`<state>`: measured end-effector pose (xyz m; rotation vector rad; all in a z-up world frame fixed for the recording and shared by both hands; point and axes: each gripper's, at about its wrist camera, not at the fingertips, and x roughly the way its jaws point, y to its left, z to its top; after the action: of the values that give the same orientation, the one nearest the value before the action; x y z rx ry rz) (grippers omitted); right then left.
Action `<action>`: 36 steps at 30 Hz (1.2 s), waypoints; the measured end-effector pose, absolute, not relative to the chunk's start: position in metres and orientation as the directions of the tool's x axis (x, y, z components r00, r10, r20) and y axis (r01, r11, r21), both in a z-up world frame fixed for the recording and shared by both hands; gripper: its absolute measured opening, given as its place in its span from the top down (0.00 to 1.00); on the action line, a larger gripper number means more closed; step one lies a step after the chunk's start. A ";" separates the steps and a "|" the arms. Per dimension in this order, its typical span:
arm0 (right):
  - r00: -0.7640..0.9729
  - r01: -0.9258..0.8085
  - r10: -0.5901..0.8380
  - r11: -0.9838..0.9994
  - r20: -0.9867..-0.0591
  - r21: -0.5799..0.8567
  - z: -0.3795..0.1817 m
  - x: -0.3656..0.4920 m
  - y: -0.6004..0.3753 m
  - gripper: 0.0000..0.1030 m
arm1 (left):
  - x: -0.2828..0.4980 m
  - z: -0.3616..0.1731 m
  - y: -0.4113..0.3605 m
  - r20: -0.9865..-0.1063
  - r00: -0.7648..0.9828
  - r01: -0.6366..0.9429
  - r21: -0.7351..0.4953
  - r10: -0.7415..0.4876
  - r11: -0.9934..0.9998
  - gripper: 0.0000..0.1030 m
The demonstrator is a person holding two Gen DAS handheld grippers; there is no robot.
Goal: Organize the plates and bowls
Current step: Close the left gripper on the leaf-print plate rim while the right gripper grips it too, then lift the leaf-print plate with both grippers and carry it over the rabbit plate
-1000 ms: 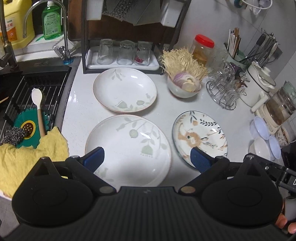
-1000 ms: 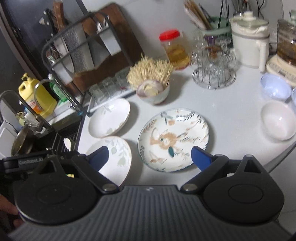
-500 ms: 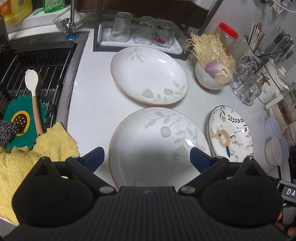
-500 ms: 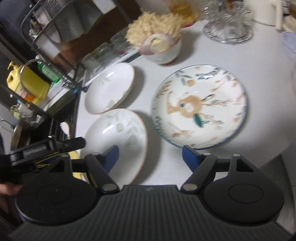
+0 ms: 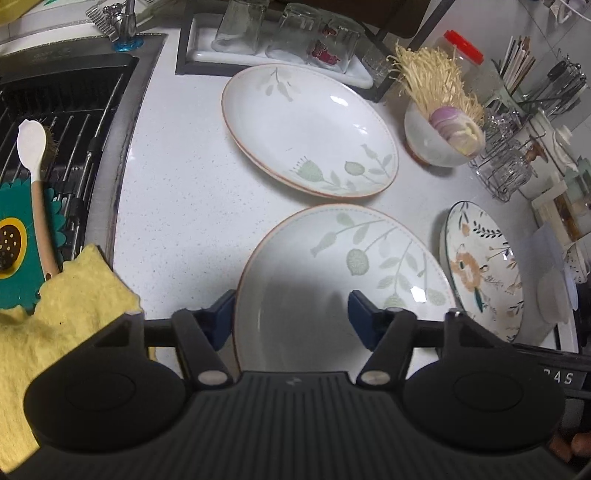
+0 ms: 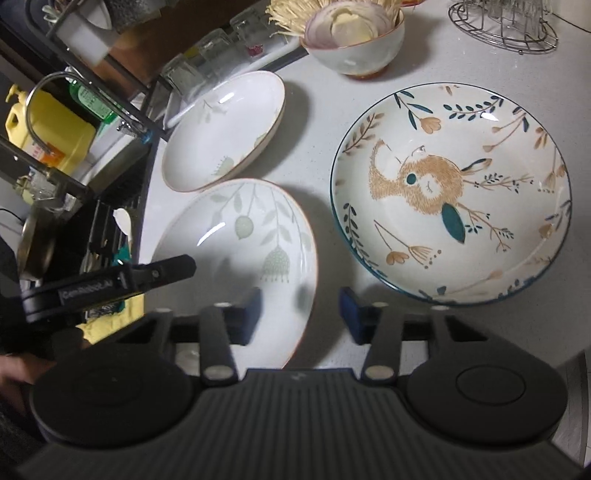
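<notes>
At the far left, a dark sink (image 5: 70,110) holds a wire rack with a smooth white spoon (image 5: 31,147) on a pale handle, lying over a teal flower-shaped mat (image 5: 18,251). A nubbly yellow cloth (image 5: 62,317) drapes over the near sink edge. The speckled white counter (image 5: 177,192) carries the dishes.

The left gripper (image 5: 288,314), black with blue pads, has its jaws closing astride the left rim of the near plate (image 5: 332,280): one finger outside the rim, the other over the glazed well. The pads do not yet press on it. This plate is a shallow glossy oval, white with pale green leaves and a thin brown edge. Just beyond it sits the far plate (image 5: 310,129), same glaze and pattern, in front of a tray of upturned glasses (image 5: 288,37).

The right gripper (image 6: 299,314) has its jaws closing across the same near plate's right rim, the left pad above the well and the right pad over bare counter; nothing is clamped. To the right lies a round, deep rabbit plate (image 6: 450,199) with a teal rim. A rounded ceramic bowl (image 6: 354,51) of sliced onion and stringy mushrooms stands at the far side, with a wire rack of glasses (image 6: 502,26) further right.
</notes>
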<state>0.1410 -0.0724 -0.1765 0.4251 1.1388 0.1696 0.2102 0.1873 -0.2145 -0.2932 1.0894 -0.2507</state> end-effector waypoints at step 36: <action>0.518 0.108 0.398 0.847 -0.757 0.520 -0.123 0.161 -0.126 0.73 | 0.231 -0.132 0.136 -0.819 0.453 0.136 -0.326 -0.351 0.936 0.51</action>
<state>0.1605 -0.1255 -0.1226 0.5560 1.0244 0.1850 0.2310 0.1360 -0.1317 -0.2257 1.0605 -0.3039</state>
